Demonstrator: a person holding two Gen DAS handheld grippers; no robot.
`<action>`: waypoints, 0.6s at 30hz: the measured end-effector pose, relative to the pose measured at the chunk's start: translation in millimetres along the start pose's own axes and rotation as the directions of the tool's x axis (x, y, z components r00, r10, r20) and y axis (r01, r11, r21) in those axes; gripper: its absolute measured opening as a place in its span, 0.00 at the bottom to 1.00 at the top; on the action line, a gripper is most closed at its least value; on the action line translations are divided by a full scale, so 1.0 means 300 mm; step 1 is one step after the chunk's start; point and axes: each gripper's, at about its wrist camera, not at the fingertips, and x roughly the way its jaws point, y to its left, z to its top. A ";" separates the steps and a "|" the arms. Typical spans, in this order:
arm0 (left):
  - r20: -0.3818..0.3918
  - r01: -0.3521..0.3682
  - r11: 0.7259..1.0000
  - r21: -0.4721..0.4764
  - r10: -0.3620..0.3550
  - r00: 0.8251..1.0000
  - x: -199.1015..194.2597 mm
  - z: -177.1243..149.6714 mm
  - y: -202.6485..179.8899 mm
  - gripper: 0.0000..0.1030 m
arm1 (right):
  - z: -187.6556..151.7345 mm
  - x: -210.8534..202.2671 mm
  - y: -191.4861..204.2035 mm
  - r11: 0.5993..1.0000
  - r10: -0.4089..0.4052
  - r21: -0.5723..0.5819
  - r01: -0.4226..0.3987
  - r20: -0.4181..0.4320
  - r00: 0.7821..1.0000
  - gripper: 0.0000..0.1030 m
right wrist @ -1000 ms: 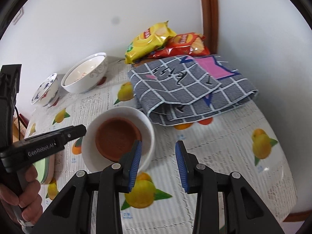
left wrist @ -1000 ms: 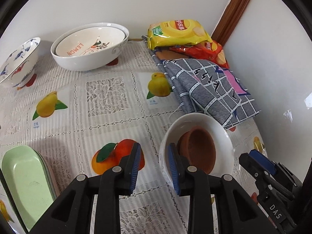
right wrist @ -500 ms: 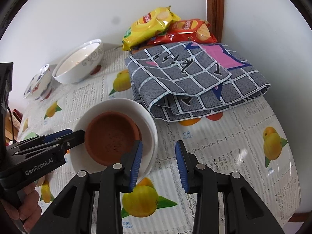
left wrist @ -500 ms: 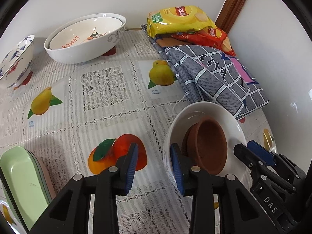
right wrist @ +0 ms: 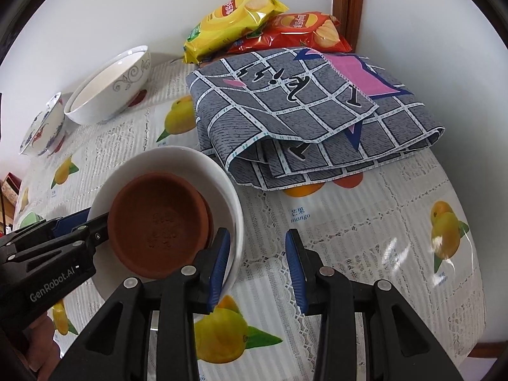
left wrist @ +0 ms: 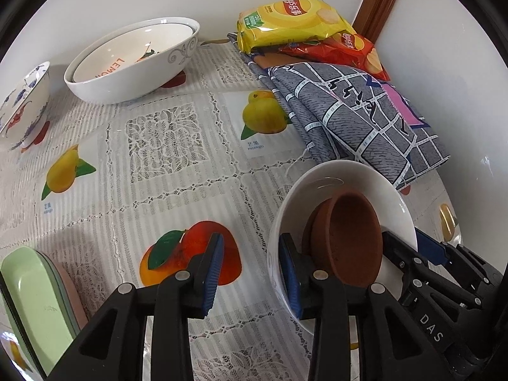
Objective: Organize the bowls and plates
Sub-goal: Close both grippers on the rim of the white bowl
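Note:
A white bowl (left wrist: 355, 177) (right wrist: 209, 171) holds stacked brown clay dishes (left wrist: 346, 241) (right wrist: 158, 219). My left gripper (left wrist: 250, 273) is open and straddles the bowl's left rim: one blue pad inside, one outside. My right gripper (right wrist: 257, 266) is open and straddles the opposite rim the same way. Neither pair of pads presses the rim. Each gripper shows in the other's view, the right (left wrist: 428, 260) and the left (right wrist: 63, 238). The bowl looks tilted.
Nested white bowls (left wrist: 133, 60) (right wrist: 111, 85) and a blue-patterned bowl (left wrist: 22, 101) (right wrist: 41, 127) stand at the back. A folded grey cloth (left wrist: 355, 111) (right wrist: 304, 114) and chip bags (left wrist: 292, 16) (right wrist: 235, 16) lie by the wall. Stacked green and pink plates (left wrist: 35, 311) lie at left.
Both grippers have moved in on the white bowl from opposite sides; their pads now reach over its rim. The bowl looks larger and more tilted in both views.

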 end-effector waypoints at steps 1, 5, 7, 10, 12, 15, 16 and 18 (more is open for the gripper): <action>0.000 -0.001 1.000 0.002 0.001 1.000 0.002 0.001 -0.001 0.34 | 0.002 0.005 0.000 1.000 0.001 0.000 -0.001 -0.004 1.000 0.35; -0.008 -0.003 1.000 0.009 0.003 1.000 0.015 0.006 -0.001 0.34 | 0.006 0.028 -0.002 1.000 0.011 0.008 -0.011 -0.024 1.000 0.35; -0.012 0.000 1.000 0.005 0.000 1.000 0.022 0.008 -0.001 0.34 | 0.008 0.032 -0.003 1.000 0.013 0.008 -0.013 -0.025 1.000 0.35; -0.030 0.011 1.000 -0.003 -0.011 0.999 0.041 0.008 0.002 0.34 | 0.011 0.034 -0.008 1.000 0.017 0.011 -0.016 -0.028 0.999 0.37; -0.035 0.013 1.000 -0.008 -0.013 0.999 0.049 0.003 0.001 0.34 | 0.012 0.033 -0.007 1.000 0.014 0.012 -0.014 -0.019 1.000 0.40; -0.026 0.009 1.000 -0.007 -0.009 1.000 0.049 -0.001 -0.006 0.33 | 0.010 0.033 -0.010 1.000 0.006 0.015 -0.006 -0.006 1.000 0.43; -0.024 0.007 1.000 -0.005 -0.007 1.000 0.049 -0.002 -0.008 0.33 | 0.009 0.032 -0.011 1.000 0.002 0.011 -0.002 0.003 1.000 0.43; -0.019 0.003 1.000 -0.004 -0.003 1.000 0.051 -0.002 -0.014 0.33 | 0.009 0.031 -0.013 1.000 0.001 0.008 -0.001 0.013 1.000 0.44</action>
